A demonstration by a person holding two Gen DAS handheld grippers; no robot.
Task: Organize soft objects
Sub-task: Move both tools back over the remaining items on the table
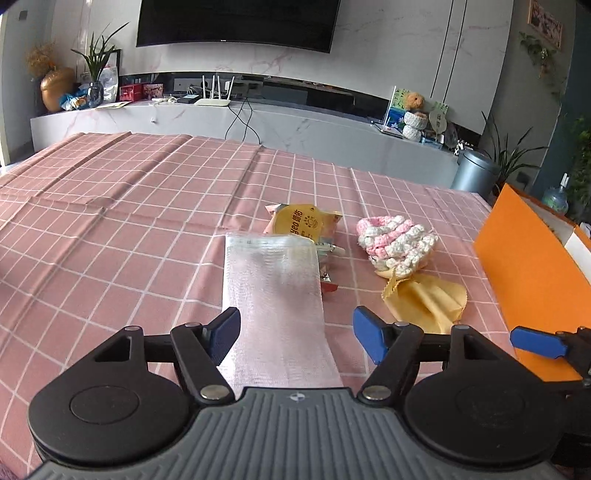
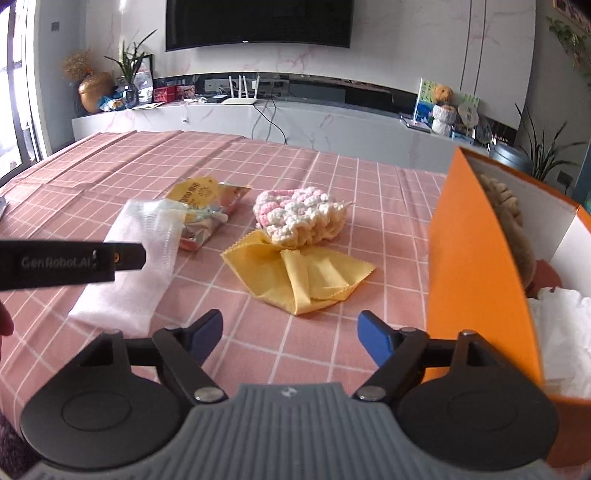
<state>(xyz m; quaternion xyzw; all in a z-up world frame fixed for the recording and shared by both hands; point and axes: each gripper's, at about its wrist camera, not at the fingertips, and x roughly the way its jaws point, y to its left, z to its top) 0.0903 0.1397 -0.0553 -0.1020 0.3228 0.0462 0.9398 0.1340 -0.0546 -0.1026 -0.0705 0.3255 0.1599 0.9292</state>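
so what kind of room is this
Most likely a home living room: a big wall-mounted TV hangs above a long marble media console with a router, houseplants and a teddy bear. The work table has a pink checked tablecloth.

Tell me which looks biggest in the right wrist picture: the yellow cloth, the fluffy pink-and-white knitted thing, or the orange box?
1. orange box, though it sits nearest the camera, which enlarges it.
2. yellow cloth
3. pink-and-white knitted thing; close to the cloth, so that order is unsure.
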